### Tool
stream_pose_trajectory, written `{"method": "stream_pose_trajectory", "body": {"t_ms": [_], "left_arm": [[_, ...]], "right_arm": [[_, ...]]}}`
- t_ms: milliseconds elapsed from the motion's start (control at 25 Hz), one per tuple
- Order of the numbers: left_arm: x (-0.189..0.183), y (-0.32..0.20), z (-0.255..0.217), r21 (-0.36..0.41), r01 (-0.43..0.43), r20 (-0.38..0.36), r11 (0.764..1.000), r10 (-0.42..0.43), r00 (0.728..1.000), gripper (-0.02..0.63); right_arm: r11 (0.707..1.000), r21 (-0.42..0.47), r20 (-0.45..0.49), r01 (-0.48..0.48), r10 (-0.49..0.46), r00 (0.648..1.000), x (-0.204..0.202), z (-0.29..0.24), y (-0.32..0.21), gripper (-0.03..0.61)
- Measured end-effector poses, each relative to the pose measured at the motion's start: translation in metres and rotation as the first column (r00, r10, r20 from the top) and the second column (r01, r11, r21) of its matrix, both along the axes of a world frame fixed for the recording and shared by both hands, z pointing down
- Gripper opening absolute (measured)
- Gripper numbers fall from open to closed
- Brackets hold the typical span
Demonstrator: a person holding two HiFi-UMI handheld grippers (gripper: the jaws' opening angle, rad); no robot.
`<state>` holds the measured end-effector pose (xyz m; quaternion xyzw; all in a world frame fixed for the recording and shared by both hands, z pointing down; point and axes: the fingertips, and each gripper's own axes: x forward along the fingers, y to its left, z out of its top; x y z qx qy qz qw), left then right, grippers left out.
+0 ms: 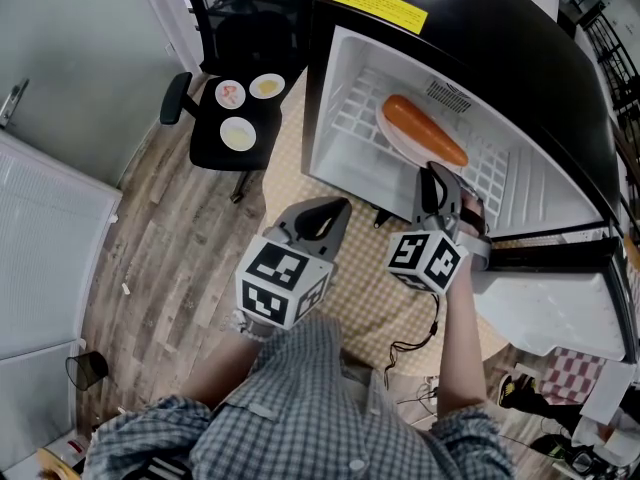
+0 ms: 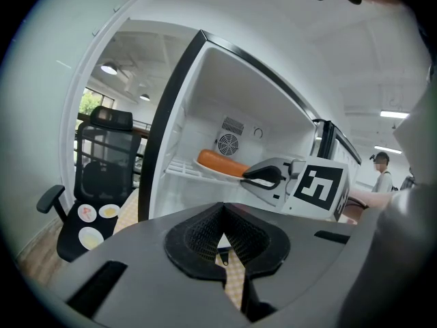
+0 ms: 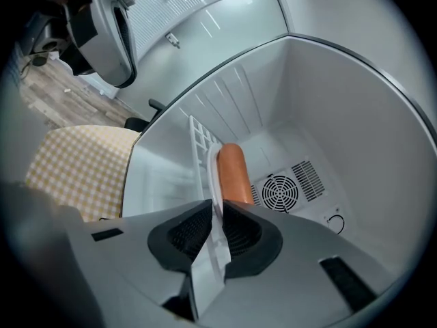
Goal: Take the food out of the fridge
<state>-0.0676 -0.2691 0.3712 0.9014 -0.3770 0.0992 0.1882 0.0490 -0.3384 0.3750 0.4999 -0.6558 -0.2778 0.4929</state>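
An orange sausage lies on a white plate on the wire shelf inside the open fridge. My right gripper reaches into the fridge and is shut on the plate's near rim. In the right gripper view the plate runs edge-on between the pressed pads of this gripper, with the sausage just beyond. My left gripper hangs in front of the fridge, shut and empty; its view shows the jaws together, and past them the sausage and the right gripper.
The black fridge stands on a checked mat, its door swung open at the right. A black office chair to the left carries three small plates of food. A white cabinet lines the left side.
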Motion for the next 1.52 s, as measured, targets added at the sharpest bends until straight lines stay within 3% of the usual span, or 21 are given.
{"method": "stream_pose_trajectory", "body": {"t_ms": [320,520,680,880,1080,1320,1520], "left_arm": [[0.007,-0.01,-0.008,-0.006,0.047,-0.069,0.999,-0.047,0.997,0.005],[0.016,-0.023,-0.007,-0.138,0.028,-0.229,0.99,-0.06,0.972,0.007],[0.03,-0.038,-0.005,-0.221,-0.005,-0.321,0.975,-0.068,0.945,0.084],[0.052,-0.06,0.0,-0.335,-0.057,-0.441,0.94,-0.103,0.891,0.136],[0.069,-0.076,0.003,-0.442,-0.132,-0.567,0.887,-0.162,0.808,0.149],[0.079,-0.087,0.003,-0.51,-0.181,-0.636,0.841,-0.226,0.738,0.152],[0.083,-0.089,0.006,-0.535,-0.2,-0.655,0.821,-0.254,0.712,0.134]], "right_arm": [[1.0,0.015,-0.042,0.012,-0.011,0.999,-0.002,0.0,0.001,0.037],[1.0,0.013,-0.049,0.021,-0.02,0.999,-0.004,0.0,0.005,0.034],[0.999,0.018,-0.056,0.026,-0.025,0.998,-0.004,0.0,0.01,0.034],[0.999,0.024,-0.064,0.036,-0.034,0.997,-0.004,0.0,0.015,0.034],[0.999,0.028,-0.079,0.047,-0.045,0.996,-0.002,0.001,0.016,0.034],[0.996,0.045,-0.124,0.077,-0.071,0.99,-0.002,0.001,0.019,0.031],[0.995,0.044,-0.08,0.086,-0.082,0.993,-0.002,0.0,0.02,0.031]]}}
